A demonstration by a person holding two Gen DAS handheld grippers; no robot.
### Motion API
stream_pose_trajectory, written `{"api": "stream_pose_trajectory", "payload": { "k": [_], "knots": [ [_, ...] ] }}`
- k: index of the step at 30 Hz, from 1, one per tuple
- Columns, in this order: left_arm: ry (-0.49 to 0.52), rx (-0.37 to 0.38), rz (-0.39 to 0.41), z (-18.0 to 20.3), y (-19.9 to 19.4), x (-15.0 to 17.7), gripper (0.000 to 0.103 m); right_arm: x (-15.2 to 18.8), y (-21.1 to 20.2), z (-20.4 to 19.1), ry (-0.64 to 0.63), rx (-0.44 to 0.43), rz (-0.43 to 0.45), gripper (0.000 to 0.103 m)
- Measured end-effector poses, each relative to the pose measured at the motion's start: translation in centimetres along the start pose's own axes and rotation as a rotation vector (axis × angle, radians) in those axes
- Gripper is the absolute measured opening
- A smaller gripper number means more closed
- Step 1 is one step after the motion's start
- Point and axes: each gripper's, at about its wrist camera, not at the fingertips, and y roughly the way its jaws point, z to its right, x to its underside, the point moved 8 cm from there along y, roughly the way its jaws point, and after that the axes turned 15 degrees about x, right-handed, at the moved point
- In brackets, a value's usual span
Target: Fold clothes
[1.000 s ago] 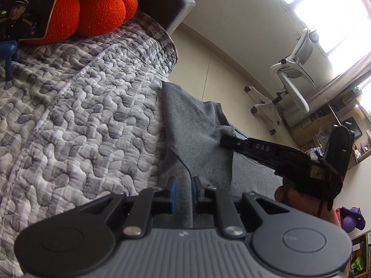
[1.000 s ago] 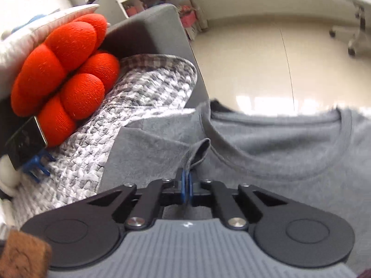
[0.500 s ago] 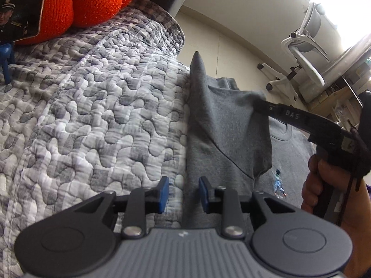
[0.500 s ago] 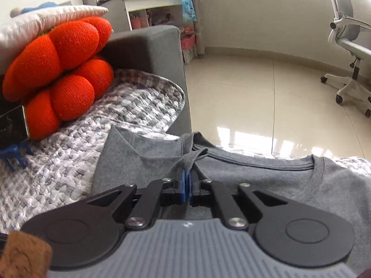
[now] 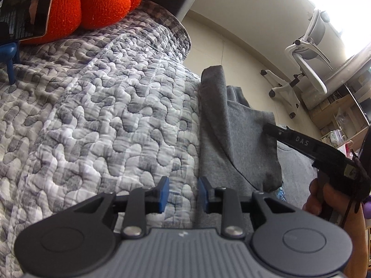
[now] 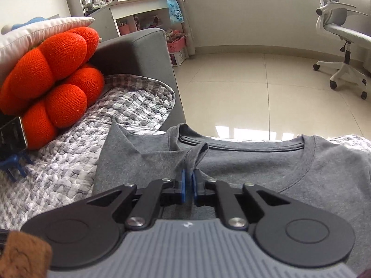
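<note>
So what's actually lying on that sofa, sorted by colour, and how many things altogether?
Grey: 2, the t-shirt and the quilted cover
Orange: 1, the knotted cushion
White: 1, the pillow
Black: 1, the phone
Blue: 1, the phone stand
Total: 6

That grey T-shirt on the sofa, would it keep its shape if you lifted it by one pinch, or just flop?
Probably flop: where the right gripper pinches the grey T-shirt, the cloth bunches into a soft ridge. The folded-over sleeve sags under its own weight, so it likely drapes. It looks thin and light. It probably won't slide easily on the bumpy quilt.
</note>
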Motion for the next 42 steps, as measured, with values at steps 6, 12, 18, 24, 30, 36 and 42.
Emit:
{"api": "stream_pose_trajectory", "payload": {
  "k": [6, 12, 18, 24, 30, 36, 42],
  "knots": [
    [0.000, 0.004, 0.013, 0.1, -0.5, -0.3, 0.029, 0.7, -3.5, 1.0, 0.098, -0.042, -0.051, 0.031],
    [0.008, 0.032, 0.025, 1.1, -0.8, -0.4, 0.030, 4.7, -9.0, -0.3, 0.153, -0.175, -0.138, 0.031],
    [0.021, 0.029, 0.036, 1.3, -1.4, -0.2, 0.031, 11.3, -15.4, -1.6, 0.141, -0.224, -0.188, 0.031],
    [0.036, 0.034, 0.053, 1.6, -2.7, 0.2, 0.031, 17.0, -19.1, -2.4, 0.118, -0.247, -0.226, 0.031],
    [0.087, 0.034, 0.069, 2.1, -4.2, 1.0, 0.031, 21.1, -21.4, -3.3, 0.081, -0.243, -0.240, 0.031],
    [0.112, 0.010, 0.076, 1.9, -4.9, 1.7, 0.031, 25.1, -23.7, -4.1, 0.045, -0.239, -0.254, 0.018],
    [0.140, 0.005, 0.072, 2.3, -5.0, 2.3, 0.031, 26.8, -25.4, -4.3, 0.015, -0.176, -0.238, 0.011]
  ]
}}
